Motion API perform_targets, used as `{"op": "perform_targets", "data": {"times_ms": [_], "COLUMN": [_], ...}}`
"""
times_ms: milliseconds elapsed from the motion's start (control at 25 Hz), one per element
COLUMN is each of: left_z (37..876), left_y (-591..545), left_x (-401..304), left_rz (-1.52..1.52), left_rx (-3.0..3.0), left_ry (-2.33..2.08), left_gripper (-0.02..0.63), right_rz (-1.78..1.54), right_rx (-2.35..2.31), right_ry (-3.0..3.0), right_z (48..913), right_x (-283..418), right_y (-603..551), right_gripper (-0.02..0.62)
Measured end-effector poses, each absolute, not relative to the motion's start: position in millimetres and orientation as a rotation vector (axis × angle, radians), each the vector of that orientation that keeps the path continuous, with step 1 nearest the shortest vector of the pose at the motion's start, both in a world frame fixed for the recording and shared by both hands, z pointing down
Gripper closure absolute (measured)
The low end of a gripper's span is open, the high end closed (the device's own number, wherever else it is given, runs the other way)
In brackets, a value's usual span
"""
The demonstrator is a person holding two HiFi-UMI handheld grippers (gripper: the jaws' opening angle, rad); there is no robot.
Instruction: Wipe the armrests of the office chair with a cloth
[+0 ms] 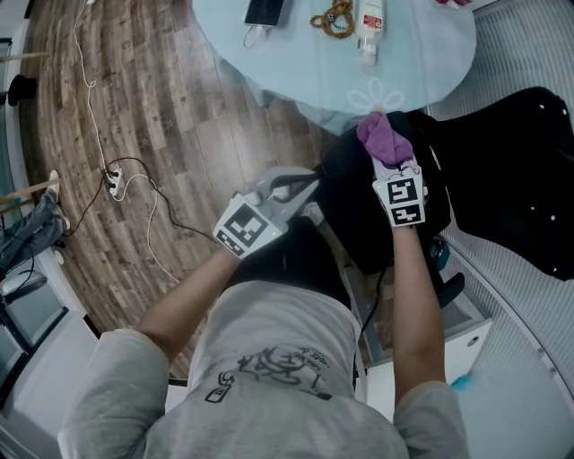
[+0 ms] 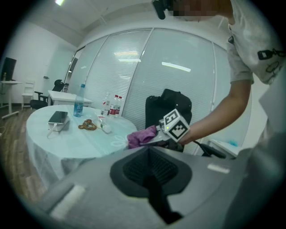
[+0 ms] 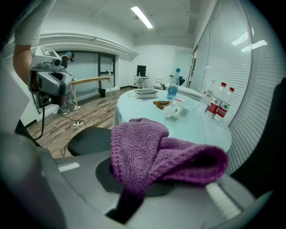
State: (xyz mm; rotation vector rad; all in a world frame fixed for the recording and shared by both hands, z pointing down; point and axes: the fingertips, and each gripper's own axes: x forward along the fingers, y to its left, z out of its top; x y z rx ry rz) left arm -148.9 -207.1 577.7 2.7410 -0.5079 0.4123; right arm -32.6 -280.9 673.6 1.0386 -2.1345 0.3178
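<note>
At 9 o'clock in the head view we see a wooden floor with a white power strip and loose cables. Near the centre, the left hand-held gripper points toward 3 o'clock. In its own view its jaws sit narrow, closed on nothing. Just to its right is the black office chair, its back spreading toward 3 o'clock. Over the chair's dark padding, the right hand-held gripper points toward 12 o'clock and clamps a bunched purple cloth. We cannot tell whether the cloth touches the chair. The cloth lies at the near edge of the round pale tabletop, which fills 12 o'clock and carries a phone and a white bottle.
</note>
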Motion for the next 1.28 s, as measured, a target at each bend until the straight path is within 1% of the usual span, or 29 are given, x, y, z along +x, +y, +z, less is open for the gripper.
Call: {"op": "perform_targets", "data": {"times_ms": [240,480,680,960,1280], "left_z": [576,570,549,494,397], "left_y": [-209,-211,-217,-225,-231], "left_x": [-151,-152,-146,-140,-130], "left_rz": [0.411,0.400,0.367,0.280,0.093], "left_rx": [2.740,2.736,2.751,2.782,2.823], "left_ry": [-0.516,-0.527,-0.546,-0.560,-0.586], "left_gripper": [0.604,0.604,0.604,0.604,0.604], "right_rz": [0.342,0.317,0.276,0.261,0.238], "right_rx": [1.141,1.159,1.218,1.307,1.403], "right_ry": [-2.076,-2.031,-2.079,-2.204,-2.333], "right_z": [676,673,645,570,455], "right_x": [23,26,21,-1,-34], "right_y": [-316,-318,-308,-288,-264], "right_gripper": [0.563,0.563,0.563,0.563,0.563]}}
